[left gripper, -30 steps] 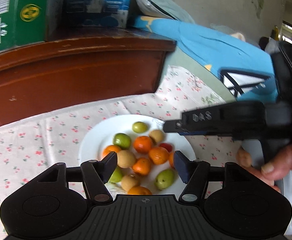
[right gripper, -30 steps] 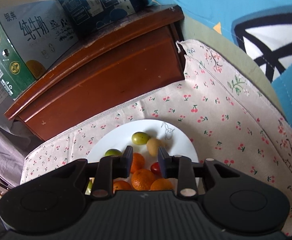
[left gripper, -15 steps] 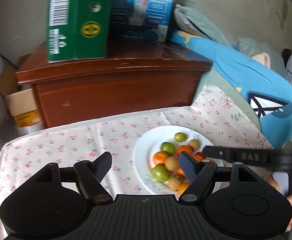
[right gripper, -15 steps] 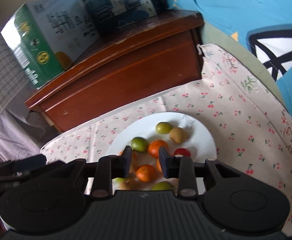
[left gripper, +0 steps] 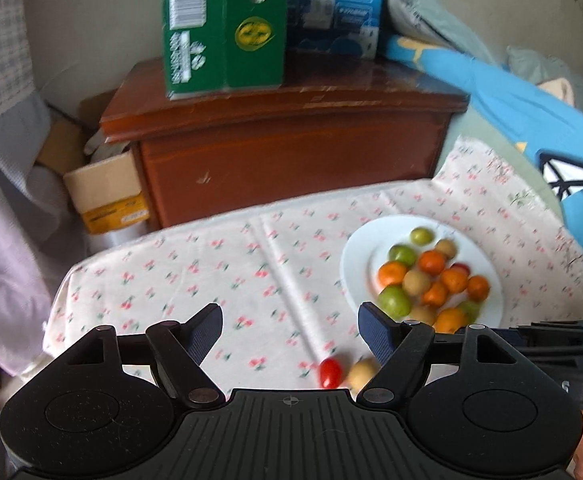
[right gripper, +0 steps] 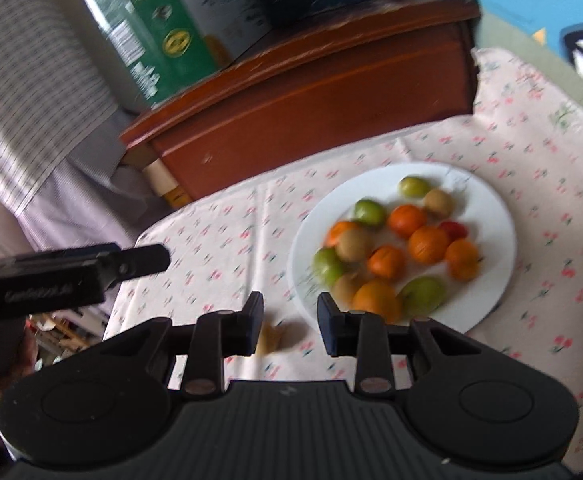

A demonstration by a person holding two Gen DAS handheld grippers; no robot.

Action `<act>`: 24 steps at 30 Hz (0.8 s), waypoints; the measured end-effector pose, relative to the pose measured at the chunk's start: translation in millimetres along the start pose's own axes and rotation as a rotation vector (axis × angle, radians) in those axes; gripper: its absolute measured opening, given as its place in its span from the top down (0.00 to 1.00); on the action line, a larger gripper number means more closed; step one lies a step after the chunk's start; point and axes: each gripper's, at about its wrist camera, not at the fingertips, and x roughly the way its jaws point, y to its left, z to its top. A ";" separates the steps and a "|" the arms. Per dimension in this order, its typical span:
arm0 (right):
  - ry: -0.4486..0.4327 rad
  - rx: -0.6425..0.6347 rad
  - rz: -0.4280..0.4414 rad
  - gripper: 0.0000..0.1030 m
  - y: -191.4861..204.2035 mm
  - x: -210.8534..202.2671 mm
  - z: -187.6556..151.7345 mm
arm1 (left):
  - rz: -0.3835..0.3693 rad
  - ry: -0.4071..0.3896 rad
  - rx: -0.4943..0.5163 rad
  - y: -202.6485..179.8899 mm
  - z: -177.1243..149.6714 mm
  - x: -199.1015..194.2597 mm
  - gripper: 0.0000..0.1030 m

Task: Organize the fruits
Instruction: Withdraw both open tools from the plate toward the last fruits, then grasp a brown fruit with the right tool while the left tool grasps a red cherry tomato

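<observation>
Tools (left gripper: 290, 330) (right gripper: 290, 318) agape above cloth (left gripper: 219, 276)

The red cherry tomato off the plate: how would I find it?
Start at the white plate of fruit on the cherry-print cloth. Just off its near-left edge, two small fruits lie on the cloth. The cherry tomato is the glossy red one, beside a tan fruit.

Surface (left gripper: 195, 280): covered by a cream cloth printed with small red cherry sprigs, creased lengthwise near the middle.

Resting directly on it:
- White plate (left gripper: 355, 268), toward the right side, carrying a heap of small orange, green and tan fruits.
- Red cherry tomato (left gripper: 330, 373), loose on the cloth, off the plate near the front edge.
- Tan round fruit (left gripper: 361, 372), just beside the tomato on its right; whether they touch cannot be told.
</observation>
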 end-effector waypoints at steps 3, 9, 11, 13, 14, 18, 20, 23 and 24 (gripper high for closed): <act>0.025 -0.023 0.008 0.70 7.5 7.2 -8.3 | 0.025 0.019 -0.020 9.5 -4.0 3.0 0.26; 0.062 -0.061 0.023 0.70 17.2 22.1 -18.8 | 0.060 0.030 -0.089 23.6 -4.4 6.6 0.26; 0.070 -0.073 0.028 0.70 19.8 26.9 -21.1 | 0.063 0.035 -0.090 24.0 -4.5 9.0 0.26; 0.078 -0.086 0.028 0.70 21.7 32.3 -22.7 | 0.063 0.044 -0.088 23.9 -5.9 11.6 0.26; 0.082 -0.093 0.026 0.70 21.9 35.1 -23.1 | 0.064 0.047 -0.086 23.7 -6.8 12.8 0.26; 0.092 -0.124 0.018 0.70 25.7 46.2 -24.8 | 0.067 0.061 -0.072 20.7 -10.0 20.0 0.26; 0.100 -0.135 0.013 0.70 26.4 51.3 -25.9 | 0.065 0.072 -0.069 19.0 -11.5 24.3 0.26; 0.105 -0.143 0.001 0.70 26.5 58.3 -26.7 | 0.058 0.086 -0.065 17.4 -13.4 32.0 0.26; 0.104 -0.148 -0.004 0.70 26.6 60.2 -26.7 | 0.059 0.091 -0.062 16.6 -13.9 34.6 0.26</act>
